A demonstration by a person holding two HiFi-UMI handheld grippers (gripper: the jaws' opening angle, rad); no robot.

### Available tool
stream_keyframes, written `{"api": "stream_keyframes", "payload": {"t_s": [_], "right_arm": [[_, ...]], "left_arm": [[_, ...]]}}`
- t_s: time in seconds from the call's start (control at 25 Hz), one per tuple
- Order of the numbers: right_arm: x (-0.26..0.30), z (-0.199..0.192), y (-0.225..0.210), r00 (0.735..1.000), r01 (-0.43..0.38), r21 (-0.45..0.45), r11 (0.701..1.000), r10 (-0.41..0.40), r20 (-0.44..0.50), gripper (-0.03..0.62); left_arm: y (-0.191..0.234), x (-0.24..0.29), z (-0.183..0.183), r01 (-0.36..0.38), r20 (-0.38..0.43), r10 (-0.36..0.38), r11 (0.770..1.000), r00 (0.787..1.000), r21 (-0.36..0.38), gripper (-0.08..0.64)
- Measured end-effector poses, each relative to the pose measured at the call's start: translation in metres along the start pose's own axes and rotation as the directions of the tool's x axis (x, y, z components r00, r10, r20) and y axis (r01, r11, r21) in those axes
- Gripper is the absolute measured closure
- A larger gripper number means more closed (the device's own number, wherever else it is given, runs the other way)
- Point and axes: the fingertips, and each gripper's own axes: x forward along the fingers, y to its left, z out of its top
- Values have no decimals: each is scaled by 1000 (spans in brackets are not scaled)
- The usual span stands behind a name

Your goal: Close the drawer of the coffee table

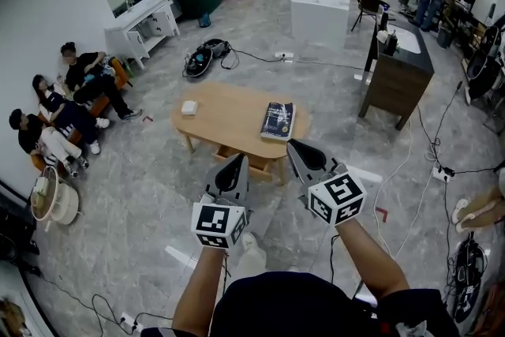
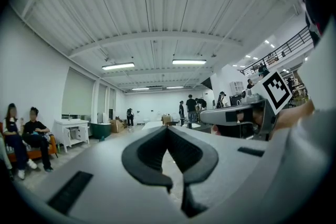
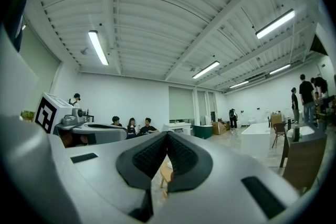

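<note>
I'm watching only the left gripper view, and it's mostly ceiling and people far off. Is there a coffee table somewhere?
Observer: Yes. The head view shows a wooden coffee table on the floor, just ahead of the left gripper and the right gripper.
Operator: Anything lying on it?
Observer: A dark book and a small white box.
Operator: And the drawer?
Observer: The drawer seems to stick out beneath the table's near edge, with neither gripper touching it.

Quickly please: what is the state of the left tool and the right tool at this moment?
Left tool: closed, its tips together, holding nothing.
Right tool: closed, its tips together, holding nothing.
</note>
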Motion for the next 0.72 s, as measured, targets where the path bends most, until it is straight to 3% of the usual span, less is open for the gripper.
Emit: {"api": "stream_keyframes", "payload": {"t_s": [0.72], "right_arm": [[69,-10,-21,1000,0,-4,1000,0,-16,581]], "left_arm": [[60,46,-14,-10,-2,10,1000,1000,-27,562]]}}
